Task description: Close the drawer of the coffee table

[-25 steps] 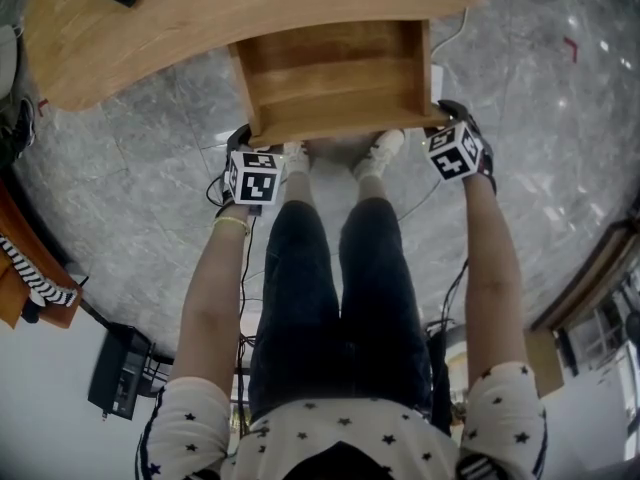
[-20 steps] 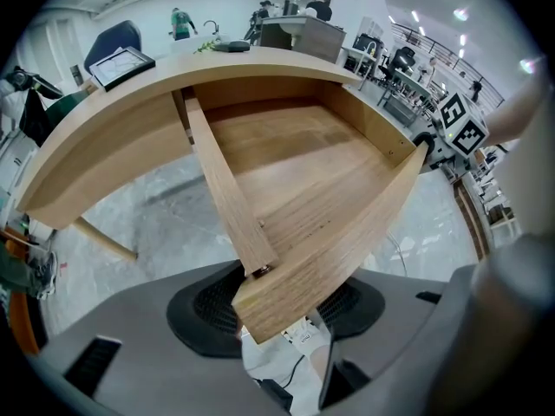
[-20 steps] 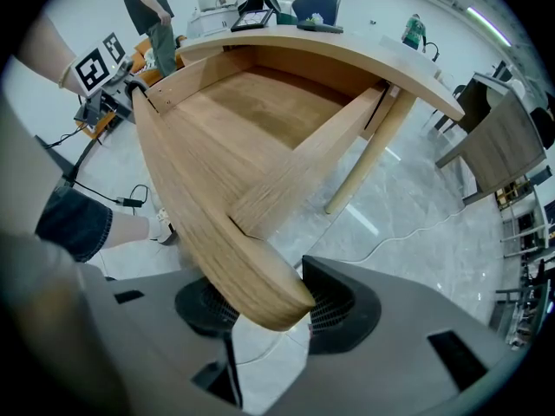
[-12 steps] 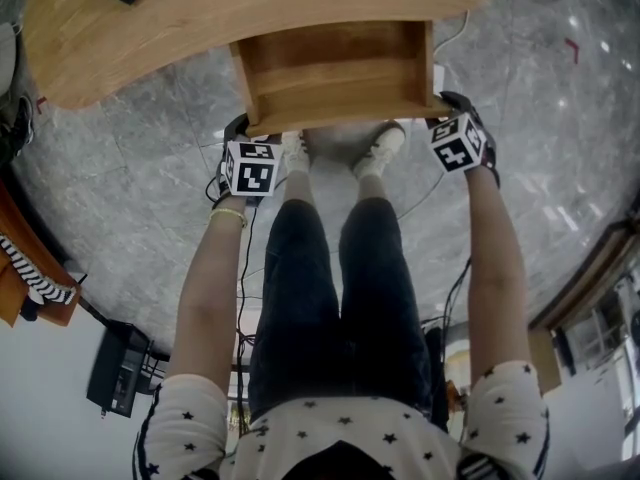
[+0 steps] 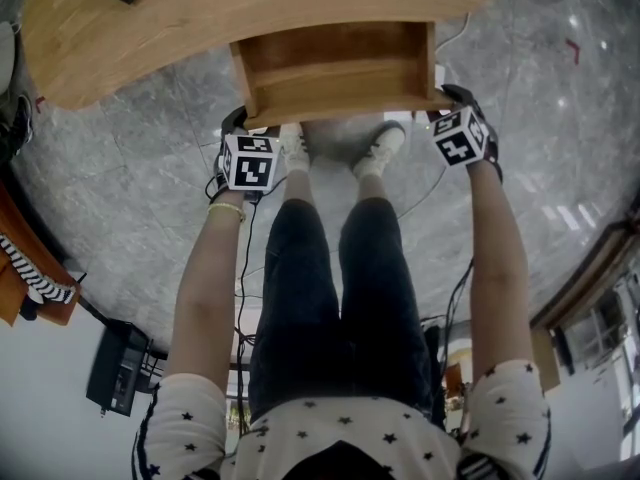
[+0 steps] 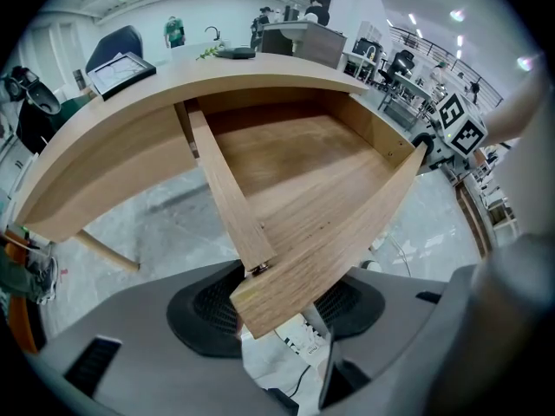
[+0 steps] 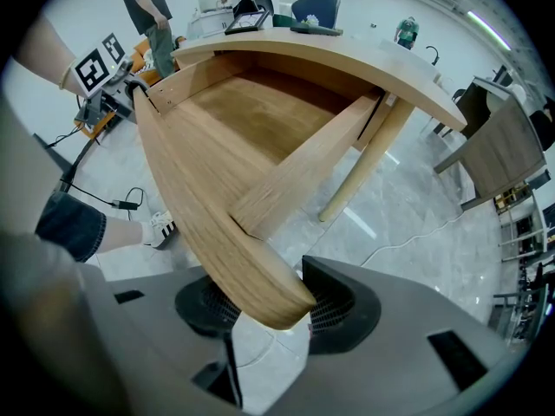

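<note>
My left gripper [image 5: 240,126] and right gripper [image 5: 455,98] each clamp one front corner of the drawer [image 5: 335,68] (both pointing down), which juts open from the coffee table [image 5: 150,28] at its near edge.

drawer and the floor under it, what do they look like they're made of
The drawer looks like light wood, possibly veneer over board: matte, with grain lines running along its front panel and base. The floor looks like grey marble or marble-look tile: polished, with pale veining and reflected ceiling lights.
</note>
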